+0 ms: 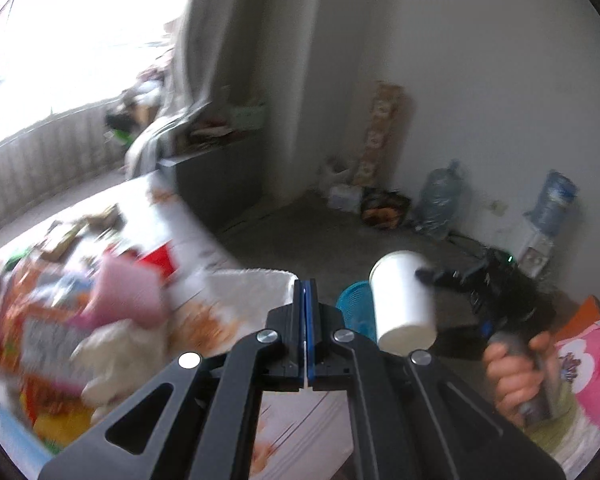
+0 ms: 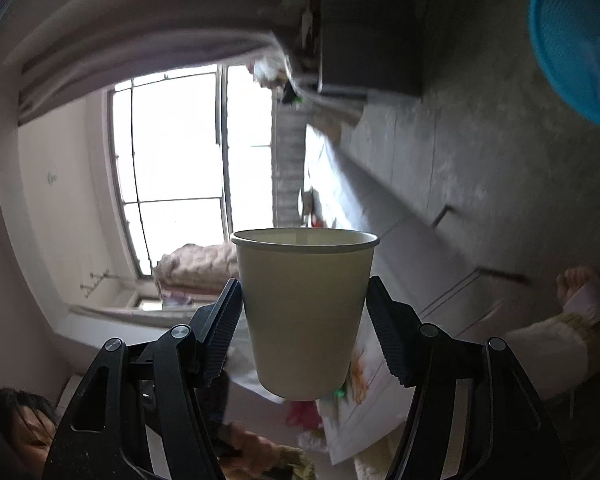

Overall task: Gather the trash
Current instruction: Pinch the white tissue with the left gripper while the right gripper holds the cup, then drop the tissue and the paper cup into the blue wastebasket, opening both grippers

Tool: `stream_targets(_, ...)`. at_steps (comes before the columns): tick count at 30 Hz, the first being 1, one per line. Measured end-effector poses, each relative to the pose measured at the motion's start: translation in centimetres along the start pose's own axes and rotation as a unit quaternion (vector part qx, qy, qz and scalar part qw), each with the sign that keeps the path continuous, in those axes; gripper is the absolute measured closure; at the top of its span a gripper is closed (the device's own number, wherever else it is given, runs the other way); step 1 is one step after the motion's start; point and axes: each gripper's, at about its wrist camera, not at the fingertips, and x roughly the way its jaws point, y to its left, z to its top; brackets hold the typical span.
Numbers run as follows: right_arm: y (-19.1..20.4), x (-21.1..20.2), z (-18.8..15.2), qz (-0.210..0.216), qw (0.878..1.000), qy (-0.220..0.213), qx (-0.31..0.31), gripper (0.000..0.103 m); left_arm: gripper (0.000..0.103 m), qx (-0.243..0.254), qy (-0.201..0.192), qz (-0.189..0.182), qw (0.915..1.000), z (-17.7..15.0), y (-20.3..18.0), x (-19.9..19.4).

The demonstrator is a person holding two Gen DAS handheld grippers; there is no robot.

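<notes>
Cup (image 2: 305,312) clamped across right claw (image 2: 304,328), rim forward; left claw (image 1: 306,292) clenched empty.

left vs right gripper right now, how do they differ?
The left gripper has its jaws fully shut with nothing between them; the right gripper has its jaws wide, clamping a white paper cup. The left points over the cluttered bed; the right holds its cup out over the floor. Both are black two-finger units.
</notes>
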Motion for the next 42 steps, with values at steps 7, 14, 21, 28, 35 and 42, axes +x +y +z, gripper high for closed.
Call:
stream_targets(7, -1.4, -6.2, 2.2, -0.042, 0.994, -0.099, -0.002, 0.043, 0.103, 0.037, 0.010, -0.097, 0.9945, 5.5, -5.8, 7.2)
stream_targets(14, -3.9, -10.7, 4.2, -0.137, 0.973, -0.183, -0.002, 0.043, 0.103, 0.046, 0.103, -0.155, 0.9816, 7.1, -11.2, 18.4)
stream_targets(21, -7.7, -11.9, 7.9, -0.231, 0.946, -0.226, 0.008, 0.043, 0.103, 0.035, 0.218, -0.146, 0.9643, 4.3, -14.5, 32.0)
stream_targets(28, -12.1, -11.4, 11.7, -0.295, 0.929, -0.222, 0.020, 0.042, 0.102, 0.013, 0.280, -0.126, 0.9516, 0.8, -14.9, 41.3)
stream_targets(35, -15.5, -10.2, 15.8, -0.361, 0.908, -0.210, 0.030, 0.031, 0.081, -0.012, 0.310, -0.102, 0.9450, -1.0, -15.0, 45.1)
stream_targets(42, -16.0, -11.1, 15.1, -0.370, 0.902, -0.220, 0.038, 0.031, 0.075, -0.013, 0.281, -0.115, 0.9527, 0.3, -14.8, 43.2)
